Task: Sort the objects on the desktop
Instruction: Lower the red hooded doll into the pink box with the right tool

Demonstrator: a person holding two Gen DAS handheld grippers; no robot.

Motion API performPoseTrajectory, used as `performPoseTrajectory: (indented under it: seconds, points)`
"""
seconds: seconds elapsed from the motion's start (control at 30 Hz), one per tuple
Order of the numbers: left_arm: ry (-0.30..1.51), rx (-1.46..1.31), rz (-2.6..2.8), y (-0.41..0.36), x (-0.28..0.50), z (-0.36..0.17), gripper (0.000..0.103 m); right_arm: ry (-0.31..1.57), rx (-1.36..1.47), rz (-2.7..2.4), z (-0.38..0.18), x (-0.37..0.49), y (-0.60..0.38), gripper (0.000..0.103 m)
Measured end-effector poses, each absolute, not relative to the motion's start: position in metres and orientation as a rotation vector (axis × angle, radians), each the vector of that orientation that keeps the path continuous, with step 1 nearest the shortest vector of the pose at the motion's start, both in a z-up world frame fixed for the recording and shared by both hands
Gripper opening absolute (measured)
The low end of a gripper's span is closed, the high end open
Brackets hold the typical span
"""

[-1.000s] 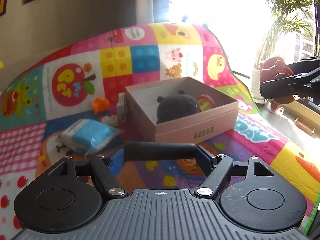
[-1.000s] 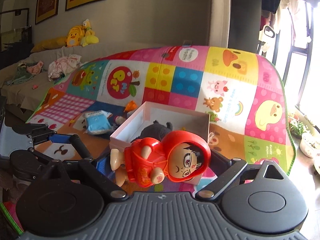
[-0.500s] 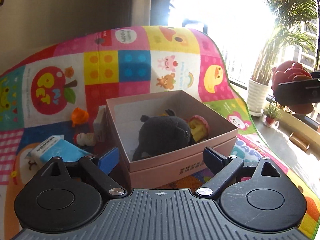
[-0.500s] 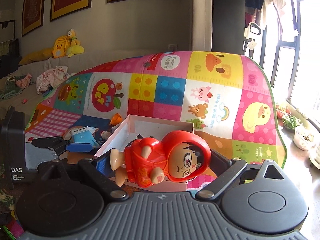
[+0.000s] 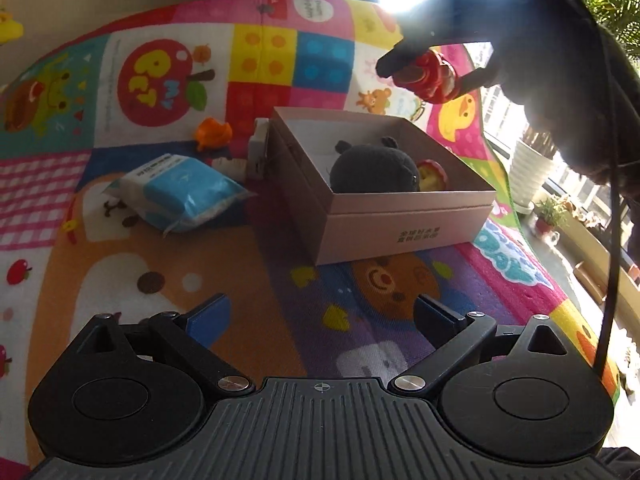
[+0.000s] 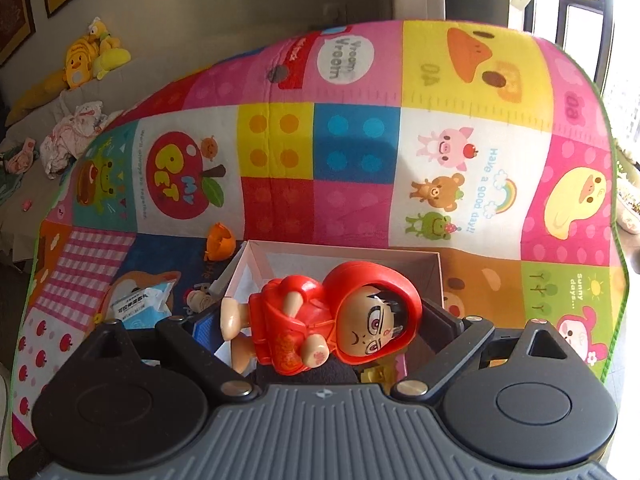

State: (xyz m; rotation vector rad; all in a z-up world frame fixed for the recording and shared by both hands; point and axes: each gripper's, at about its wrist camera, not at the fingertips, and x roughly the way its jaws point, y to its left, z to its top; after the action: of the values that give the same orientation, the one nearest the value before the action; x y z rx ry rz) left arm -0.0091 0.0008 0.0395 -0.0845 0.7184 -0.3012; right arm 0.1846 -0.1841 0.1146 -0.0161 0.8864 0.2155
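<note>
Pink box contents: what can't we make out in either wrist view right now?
- Left wrist: the black plush covers much of the pink box floor; the red and yellow toy behind it shows only partly.
- Right wrist: the red-hooded figure, held in the right tongs, blocks most of the box interior.
- Left wrist: window glare washes out the right tongs.

Count on the mat: one open pink cardboard box (image 5: 404, 216); one red-hooded plastic doll (image 6: 332, 320); one black plush toy (image 5: 374, 170); one blue-and-white tissue pack (image 5: 180, 188); one small orange plastic toy (image 5: 213, 133). Two grippers.
</note>
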Motion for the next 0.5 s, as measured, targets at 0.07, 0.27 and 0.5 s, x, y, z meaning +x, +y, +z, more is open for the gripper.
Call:
performPoseTrajectory:
  seconds: [0.07,0.27,0.5]
  points:
    - [0.718,-0.102,-0.288,0.009,-0.011,0.038,0.101,0.948,-0.010,0.193,0.091,0.212,-0.171,0.095]
    - [0.731,-0.158,-0.226,0.040,-0.009,0.028,0.101,1.035,0.044,0.193,0.049,0.256,-0.151,0.096]
    - [0.699,-0.176,-0.154,0.063,0.001,0.018,0.101,0.949,-0.021,0.214,0.081,0.243,-0.129,0.099]
